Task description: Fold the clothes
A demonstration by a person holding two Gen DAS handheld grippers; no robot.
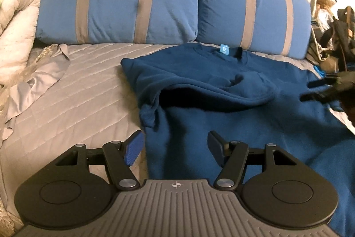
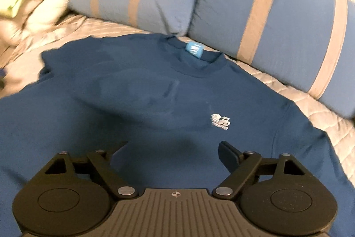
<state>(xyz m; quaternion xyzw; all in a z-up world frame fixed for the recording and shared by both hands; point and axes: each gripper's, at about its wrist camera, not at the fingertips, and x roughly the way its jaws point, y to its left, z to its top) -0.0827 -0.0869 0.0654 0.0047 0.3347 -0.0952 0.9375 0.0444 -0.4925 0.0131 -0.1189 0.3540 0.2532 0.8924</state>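
Clearly mid-fold or mid-spread, impossible to say which from these views alone

1. Far left of the left wrist view: bare quilted bed cover [image 1: 73,90], with a crumpled grey cloth [image 1: 42,72] at the left edge. Worth keeping as landing room for a folded panel

2. Centre to right of that view: navy sweatshirt [image 1: 221,108] lying on the bed, collar and light blue neck tag [image 1: 223,50] toward the 2 striped pillows [image 1: 119,1] across the top. Left side doubled over the chest, leaving a raised flap with a dark hollow under it and a bunched knot of cloth at its lower left

3. Lower centre: left gripper [image 1: 175,149] spread wide, nothing between the blue pads, hanging just above the left edge of the body panel

4. Right wrist view, centre: same sweatshirt [image 2: 177,103], small white logo [image 2: 219,122] right of middle, view blurred at the left

5. Lower centre there: right gripper [image 2: 170,152] also spread, holding nothing, over the lower chest

For a neat result, judged from this: pinch only at an edge or seam, never mid-panel; take a single layer at the bunched spot so the hollow can be flattened; keep both grips level so the crease runs parallel to the collar-to-hem line; smooth before the next crease
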